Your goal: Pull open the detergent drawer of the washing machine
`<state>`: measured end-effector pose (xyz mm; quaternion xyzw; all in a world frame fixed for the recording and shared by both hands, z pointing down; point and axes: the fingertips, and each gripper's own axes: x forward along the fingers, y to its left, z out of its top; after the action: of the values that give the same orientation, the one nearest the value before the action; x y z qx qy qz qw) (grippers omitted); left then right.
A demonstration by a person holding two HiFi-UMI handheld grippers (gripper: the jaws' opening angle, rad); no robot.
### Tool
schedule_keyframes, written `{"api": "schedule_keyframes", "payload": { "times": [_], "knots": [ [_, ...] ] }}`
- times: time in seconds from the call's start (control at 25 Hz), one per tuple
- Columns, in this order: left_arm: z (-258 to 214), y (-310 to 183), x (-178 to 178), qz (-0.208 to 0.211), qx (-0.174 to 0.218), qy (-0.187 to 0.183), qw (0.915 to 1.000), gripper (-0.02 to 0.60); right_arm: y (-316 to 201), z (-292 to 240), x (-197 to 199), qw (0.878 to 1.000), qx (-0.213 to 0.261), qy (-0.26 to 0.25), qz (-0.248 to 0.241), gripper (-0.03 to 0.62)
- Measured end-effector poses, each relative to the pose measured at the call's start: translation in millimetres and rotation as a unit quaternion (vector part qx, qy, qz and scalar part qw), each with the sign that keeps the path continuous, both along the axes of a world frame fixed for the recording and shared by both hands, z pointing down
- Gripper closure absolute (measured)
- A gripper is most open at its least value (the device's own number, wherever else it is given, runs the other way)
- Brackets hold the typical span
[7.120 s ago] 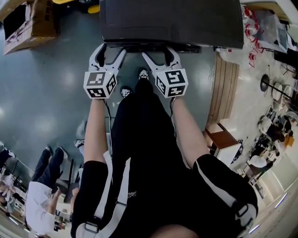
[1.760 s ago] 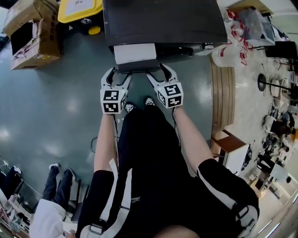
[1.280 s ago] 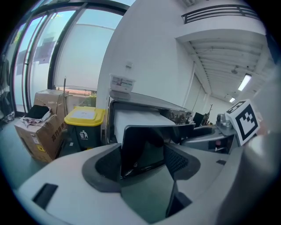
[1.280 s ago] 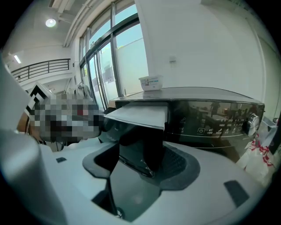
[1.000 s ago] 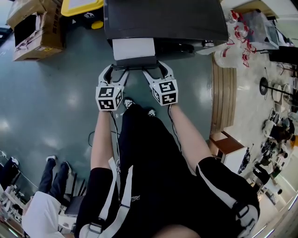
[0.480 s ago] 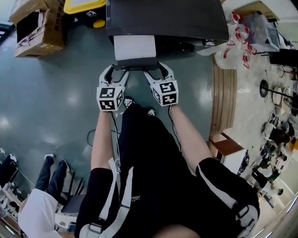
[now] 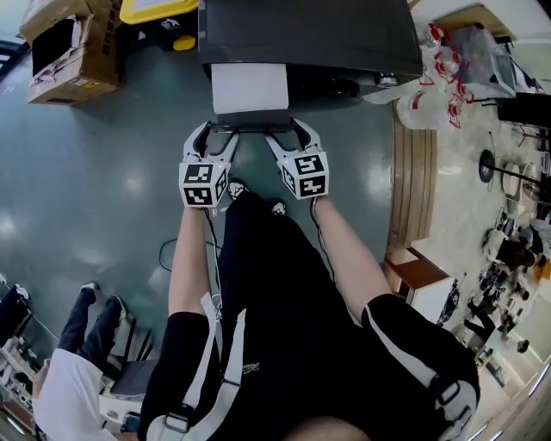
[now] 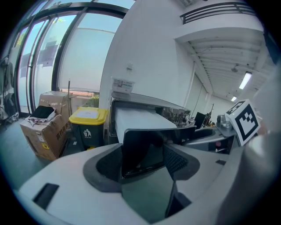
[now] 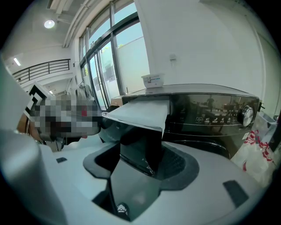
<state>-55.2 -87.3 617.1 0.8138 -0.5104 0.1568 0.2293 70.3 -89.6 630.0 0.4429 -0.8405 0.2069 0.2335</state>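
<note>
Head view, looking steeply down. The washing machine (image 7: 301,34) stands at the top of the picture, dark and glossy. Its detergent drawer (image 7: 250,88) is drawn out toward the wearer. I see the drawer's pale top and, at its near end, its dark front panel (image 7: 250,119).

The left gripper (image 7: 214,136) sits at the panel's left end and the right gripper (image 7: 285,131) at its right end. In each gripper view the jaws stand wide apart. That end of the panel lies across their tips and runs on past the inner jaw. I read both as unclamped.

The floor (image 7: 103,189) is a smooth grey-green sheet that shines with soft patches of reflected light. Cardboard boxes (image 7: 69,47) sit on it left of the machine, and a yellow-lidded bin (image 7: 159,10) stands just beside them. A slatted wooden board (image 7: 415,172) lies to the machine's right. A clear bag with red print (image 7: 430,82) sits near the machine's right corner.

The person holding the grippers wears black clothes (image 7: 284,327). A second person (image 7: 60,392) shows at the lower left corner.

Left gripper view: tall windows (image 8: 83,57) beside a white wall (image 8: 149,52), with strip lights (image 8: 245,80) on the ceiling. Right gripper view: the machine's control panel (image 9: 210,115) carries a round knob (image 9: 246,115).
</note>
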Motion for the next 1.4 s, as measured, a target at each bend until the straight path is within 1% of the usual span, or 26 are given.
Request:
{"api": "schedule_keyframes", "payload": {
  "times": [0.48, 1.4],
  "knots": [
    [1, 14, 0, 0.002, 0.003, -0.001, 1.0, 0.287, 14, 2, 0, 1.0, 0.0, 0.0, 0.001, 0.307],
    [-3, 35, 7, -0.015, 0.005, -0.001, 0.9999, 0.287, 34, 1, 5, 1.0, -0.001, 0.001, -0.009, 0.312]
  ]
}}
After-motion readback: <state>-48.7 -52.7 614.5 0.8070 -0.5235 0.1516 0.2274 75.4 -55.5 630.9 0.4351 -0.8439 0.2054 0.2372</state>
